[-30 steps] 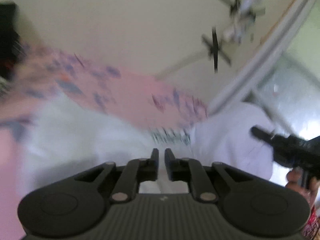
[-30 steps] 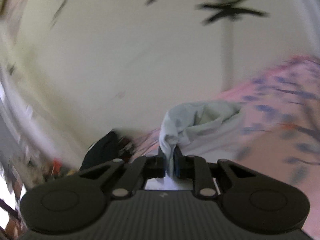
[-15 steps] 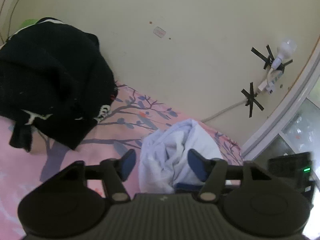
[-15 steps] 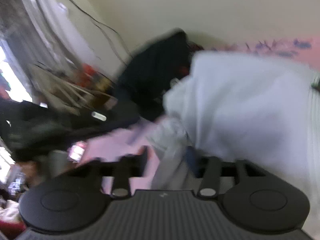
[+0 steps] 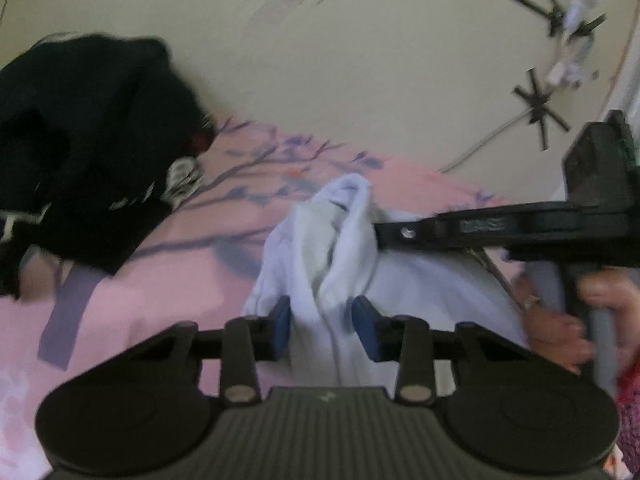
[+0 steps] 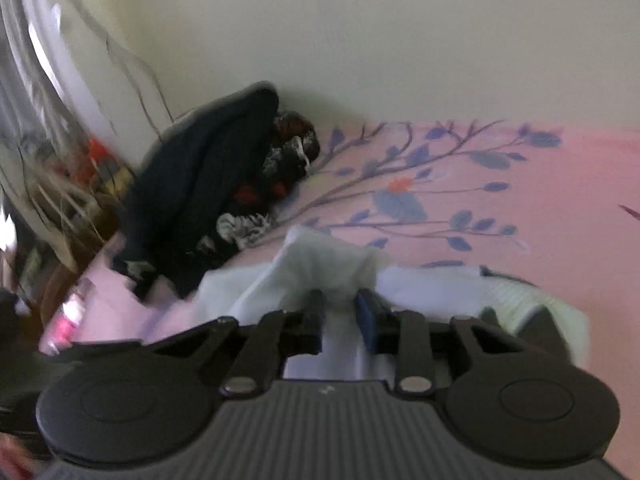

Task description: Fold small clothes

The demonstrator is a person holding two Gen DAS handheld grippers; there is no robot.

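Only the left wrist view shows both tools: black clothes pile (image 5: 92,160) upper left, left gripper (image 5: 322,326) bottom centre, jaws closing w/ a bunched fold of the white garment (image 5: 332,240) between the blue pads, small gaps either side. Right of frame, right gripper (image 5: 384,232) seen side-on, tips at the garment, person's hand (image 5: 560,328) on its handle. Right wrist view: clutter far left, pile left of centre, garment on pink floral sheet (image 6: 560,184) at centre; its jaws closing, pads against the cloth.
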